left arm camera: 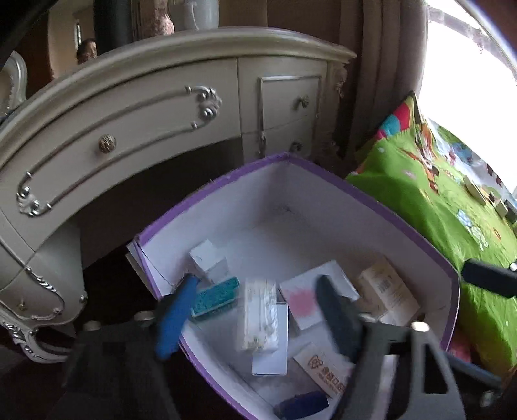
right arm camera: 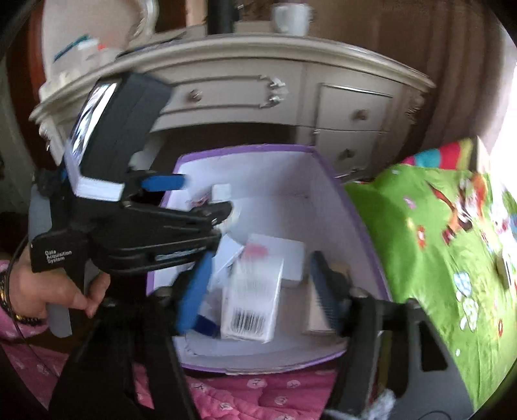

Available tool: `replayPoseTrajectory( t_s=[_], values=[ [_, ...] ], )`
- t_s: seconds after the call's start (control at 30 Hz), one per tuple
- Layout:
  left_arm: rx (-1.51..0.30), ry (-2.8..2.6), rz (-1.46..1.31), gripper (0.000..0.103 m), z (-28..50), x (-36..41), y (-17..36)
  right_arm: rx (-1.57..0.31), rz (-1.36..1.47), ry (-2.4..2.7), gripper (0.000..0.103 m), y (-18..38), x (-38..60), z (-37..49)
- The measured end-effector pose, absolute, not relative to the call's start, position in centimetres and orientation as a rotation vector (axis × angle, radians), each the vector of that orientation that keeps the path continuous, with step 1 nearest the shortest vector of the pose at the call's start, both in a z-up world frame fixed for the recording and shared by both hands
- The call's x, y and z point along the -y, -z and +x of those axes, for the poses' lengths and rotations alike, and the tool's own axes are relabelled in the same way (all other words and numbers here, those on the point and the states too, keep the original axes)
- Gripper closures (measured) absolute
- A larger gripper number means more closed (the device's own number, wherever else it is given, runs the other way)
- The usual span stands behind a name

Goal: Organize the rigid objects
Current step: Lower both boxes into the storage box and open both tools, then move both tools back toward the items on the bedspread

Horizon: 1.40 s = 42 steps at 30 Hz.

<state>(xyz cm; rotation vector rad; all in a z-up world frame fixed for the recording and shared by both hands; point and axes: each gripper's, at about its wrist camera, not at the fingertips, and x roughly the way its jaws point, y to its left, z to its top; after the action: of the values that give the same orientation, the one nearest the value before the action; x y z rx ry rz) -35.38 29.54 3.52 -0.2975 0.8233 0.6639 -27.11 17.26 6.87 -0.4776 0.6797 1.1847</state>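
Note:
An open white box with a purple rim (left arm camera: 371, 200) (right arm camera: 245, 148) stands below both grippers and holds several small cartons. My left gripper (left arm camera: 258, 310) hangs over it, open. A cream carton (left arm camera: 258, 318) lies between its fingers, clear of both pads. Around that carton lie a teal box (left arm camera: 215, 299), a white box with a pink mark (left arm camera: 307, 297) and a beige barcoded box (left arm camera: 387, 287). My right gripper (right arm camera: 260, 290) is open too, with a white barcoded carton (right arm camera: 252, 300) lying loose between its fingers. The right wrist view shows the left gripper (right arm camera: 197, 194) in a hand (right arm camera: 48, 290).
A cream dresser (left arm camera: 145, 106) with drawers stands behind the box, with a mug (right arm camera: 290, 17) on top. To the right, a green cartoon bedcover (left arm camera: 436, 210) carries several small boxes (left arm camera: 475, 190). A pink quilt (right arm camera: 258, 394) lies in front.

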Motion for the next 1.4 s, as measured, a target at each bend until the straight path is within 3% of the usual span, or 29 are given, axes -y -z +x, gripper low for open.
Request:
replayPoseTrajectory(
  t_s=[0.47, 0.83, 0.87, 1.23, 1.4],
  values=[
    [-0.866, -0.253, -0.216, 0.011, -25.3, -19.6, -5.0, -0.736, -0.167, -0.706, 0.014, -7.6, 0.9, -16.3],
    [-0.985, 0.029, -0.326, 0.01, -2.8, -8.2, -1.1, -0.841, -0.026, -0.248, 0.014, -3.4, 18.9, -7.2],
    [-0.953, -0.008, -0.305, 0.004, -1.1, -7.6, -1.3, -0.843, -0.031, -0.236, 0.014, -3.3, 19.5, -6.9],
    [-0.9, -0.563, -0.861, 0.002, 9.1, -9.7, -2.5, -0.91, 0.012, -0.248, 0.012, -1.0, 21.4, -3.7],
    [-1.011, -0.67, -0.741, 0.0, 15.4, -7.7, -2.1, -0.909, -0.021, -0.261, 0.011, -1.0, 20.8, -4.1]
  ],
)
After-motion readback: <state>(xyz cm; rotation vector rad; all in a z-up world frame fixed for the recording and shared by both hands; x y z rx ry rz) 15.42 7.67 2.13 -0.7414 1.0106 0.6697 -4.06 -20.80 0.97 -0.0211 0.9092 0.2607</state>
